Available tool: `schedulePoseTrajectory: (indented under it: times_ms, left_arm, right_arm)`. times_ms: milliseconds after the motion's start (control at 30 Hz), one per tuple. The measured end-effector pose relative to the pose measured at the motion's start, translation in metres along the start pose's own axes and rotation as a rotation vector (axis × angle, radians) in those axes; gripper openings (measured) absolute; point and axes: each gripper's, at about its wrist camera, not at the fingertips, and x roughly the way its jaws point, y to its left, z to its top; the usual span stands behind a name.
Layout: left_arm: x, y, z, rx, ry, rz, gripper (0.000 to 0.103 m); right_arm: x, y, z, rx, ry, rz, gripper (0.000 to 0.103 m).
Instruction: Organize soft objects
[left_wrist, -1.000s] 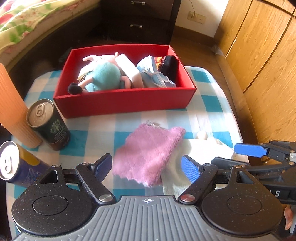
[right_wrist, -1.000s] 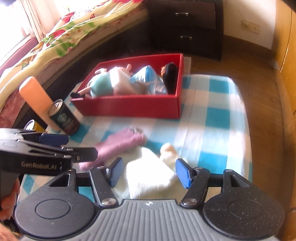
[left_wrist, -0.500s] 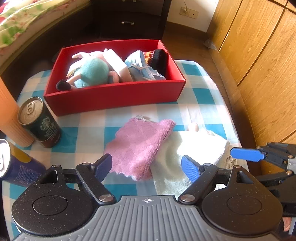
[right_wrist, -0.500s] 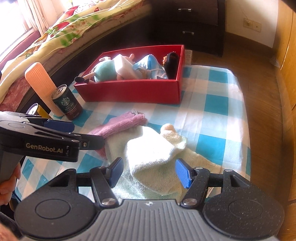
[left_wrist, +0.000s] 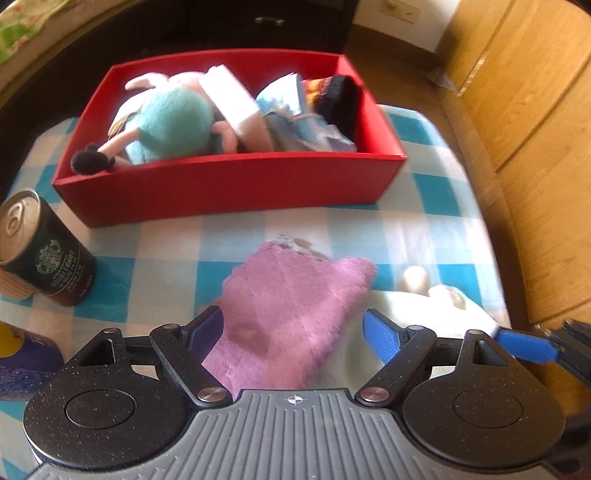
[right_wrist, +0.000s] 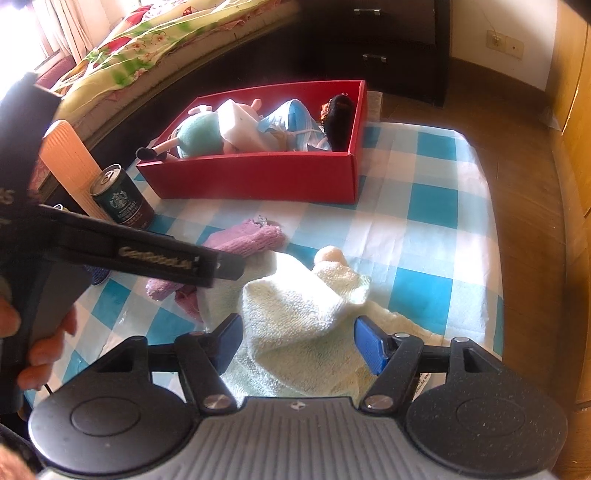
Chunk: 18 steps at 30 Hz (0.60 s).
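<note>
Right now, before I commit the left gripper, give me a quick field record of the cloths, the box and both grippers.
pink cloth: flat on the checked tablecloth, between the left fingers
white towel: bunched, overlapping the pink cloth's edge
red box: holds soft toys
left gripper: jaws closing around the pink cloth, no grip yet
right gripper: jaws opening over the white towel
cans: left of the cloths

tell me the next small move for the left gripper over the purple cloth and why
Probably ease the left gripper the rest of the way down and finish closing on the purple cloth. Its jaws are closing with the cloth's near edge between them, but the pads do not look pressed on it yet. The cloth lies loose on the checked tablecloth, outside the red box that already holds the soft toys.
</note>
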Motion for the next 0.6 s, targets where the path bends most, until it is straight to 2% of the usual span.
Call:
schedulePoseTrajectory:
  times_ms: [33,133,200,300,400,500,567,600]
  left_arm:
    - [0.002,0.003,0.001,-0.018,0.001,0.007,0.067]
    - [0.002,0.014,0.001,-0.066,0.008,0.003,0.051]
    - [-0.004,0.019,0.0,-0.077,-0.004,0.006,0.044]
    - [-0.014,0.032,-0.003,-0.113,-0.012,-0.03,0.043]
    - [-0.023,0.041,-0.008,-0.144,-0.015,-0.055,0.046]
    - [-0.024,0.043,-0.012,-0.111,-0.019,0.029,0.046]
    - [-0.021,0.047,-0.015,-0.084,-0.017,0.118,0.04]
    - [-0.022,0.051,-0.016,-0.093,-0.014,0.135,0.036]
  right_arm:
    - [0.001,0.0,0.0,0.0,0.001,0.0,0.046]
    - [0.003,-0.002,0.002,0.002,0.0,-0.003,0.046]
    - [0.002,-0.004,0.004,0.008,-0.004,0.002,0.046]
    - [0.002,-0.004,0.006,0.009,-0.01,0.004,0.047]
    - [0.004,0.0,0.006,0.003,-0.006,0.012,0.047]
    - [0.007,0.004,0.006,-0.003,0.0,0.014,0.047]
    - [0.009,0.005,0.006,-0.002,0.002,0.014,0.047]
    - [0.009,0.005,0.007,0.002,0.002,0.016,0.048]
